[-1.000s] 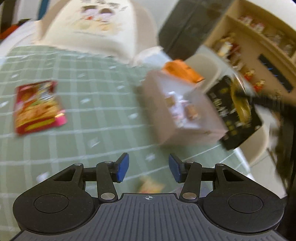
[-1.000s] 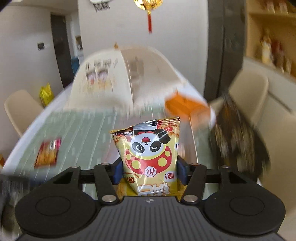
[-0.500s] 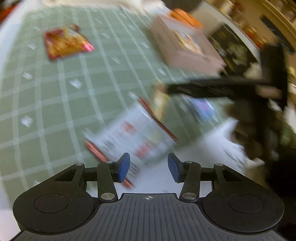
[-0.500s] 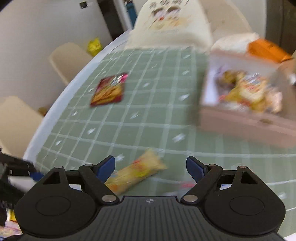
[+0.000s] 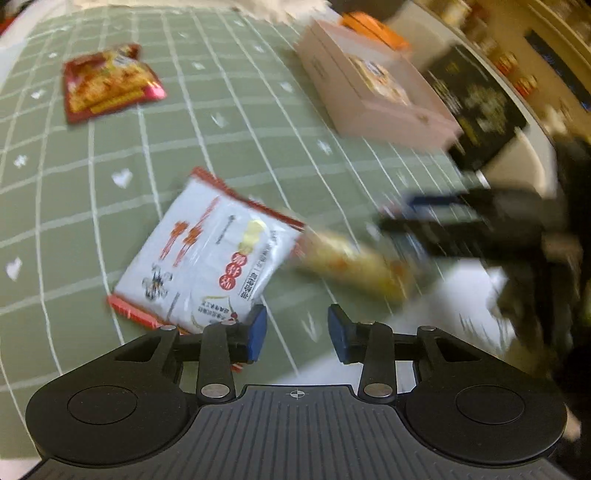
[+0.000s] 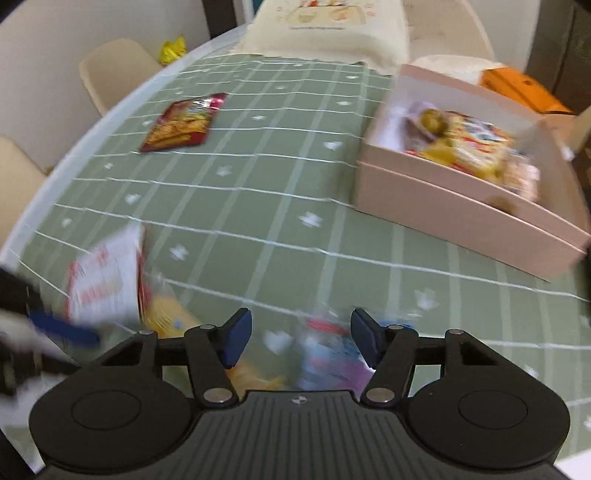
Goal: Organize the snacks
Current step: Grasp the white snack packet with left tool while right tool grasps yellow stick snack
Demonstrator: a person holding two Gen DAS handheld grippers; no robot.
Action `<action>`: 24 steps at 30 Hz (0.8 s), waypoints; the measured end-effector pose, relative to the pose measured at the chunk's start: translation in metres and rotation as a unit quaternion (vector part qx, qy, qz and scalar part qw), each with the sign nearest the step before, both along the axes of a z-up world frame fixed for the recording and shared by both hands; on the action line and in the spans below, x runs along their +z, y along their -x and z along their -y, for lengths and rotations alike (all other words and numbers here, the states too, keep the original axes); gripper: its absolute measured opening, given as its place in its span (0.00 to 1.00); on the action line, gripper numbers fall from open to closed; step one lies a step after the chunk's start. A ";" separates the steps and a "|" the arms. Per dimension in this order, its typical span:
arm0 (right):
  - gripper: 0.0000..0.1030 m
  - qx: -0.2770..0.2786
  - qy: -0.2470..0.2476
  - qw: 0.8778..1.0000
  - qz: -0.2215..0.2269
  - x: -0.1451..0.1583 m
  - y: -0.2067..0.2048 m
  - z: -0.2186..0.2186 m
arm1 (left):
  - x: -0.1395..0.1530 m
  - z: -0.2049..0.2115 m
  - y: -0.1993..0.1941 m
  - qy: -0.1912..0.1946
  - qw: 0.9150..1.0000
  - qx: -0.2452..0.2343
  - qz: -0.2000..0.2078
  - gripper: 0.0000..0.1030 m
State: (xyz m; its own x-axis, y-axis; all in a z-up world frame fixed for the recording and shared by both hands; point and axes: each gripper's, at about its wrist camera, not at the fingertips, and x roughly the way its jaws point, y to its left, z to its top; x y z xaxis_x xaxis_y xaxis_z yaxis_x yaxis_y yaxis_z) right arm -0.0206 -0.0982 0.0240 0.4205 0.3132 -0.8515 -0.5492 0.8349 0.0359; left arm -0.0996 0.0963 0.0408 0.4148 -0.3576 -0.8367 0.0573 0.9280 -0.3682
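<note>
Loose snack packets lie on the green checked tablecloth (image 5: 221, 110): a white one with red edges (image 5: 210, 254), a yellow one (image 5: 354, 266) beside it, a red one (image 5: 107, 83) far left. My left gripper (image 5: 297, 332) hangs just right of the white packet, jaws closing on nothing. My right gripper (image 6: 300, 341) is low over a blurred blue-purple packet (image 6: 325, 354), which lies between its closing jaws; the pads do not press it. The pink box (image 6: 461, 206) at the right holds several snacks. The white packet (image 6: 107, 280) and red packet (image 6: 184, 123) also show there.
A cream printed cloth (image 6: 325, 26) lies at the table's far end, an orange pack (image 6: 524, 88) behind the box. A black bag (image 5: 476, 107) stands right of the pink box (image 5: 373, 85). Beige chairs (image 6: 114, 66) line the table's left edge.
The right gripper let go of the yellow panda packet and sank toward the near table edge. The left gripper tipped down over the white packet, and its jaws narrowed.
</note>
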 end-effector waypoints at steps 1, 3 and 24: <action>0.59 -0.005 0.008 1.000 0.006 0.002 0.003 0.007 | -0.001 -0.001 -0.005 -0.003 1.000 0.017 0.005 0.40; 0.60 -0.017 0.015 1.000 0.016 0.005 0.007 0.018 | -0.002 -0.001 -0.019 -0.007 0.999 0.043 0.013 0.40; 0.32 0.059 -0.039 0.997 -0.007 -0.002 0.055 -0.029 | 0.013 -0.056 -0.014 -0.069 0.981 0.169 0.065 0.40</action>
State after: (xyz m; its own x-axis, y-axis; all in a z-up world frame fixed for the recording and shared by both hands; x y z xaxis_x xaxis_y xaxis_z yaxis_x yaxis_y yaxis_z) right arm -0.0755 -0.0694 0.0217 0.3647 0.4258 -0.8281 -0.6418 0.7592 0.1077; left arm -0.0856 0.1523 0.0541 0.5966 -0.0693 -0.7996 -0.2235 0.9425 -0.2485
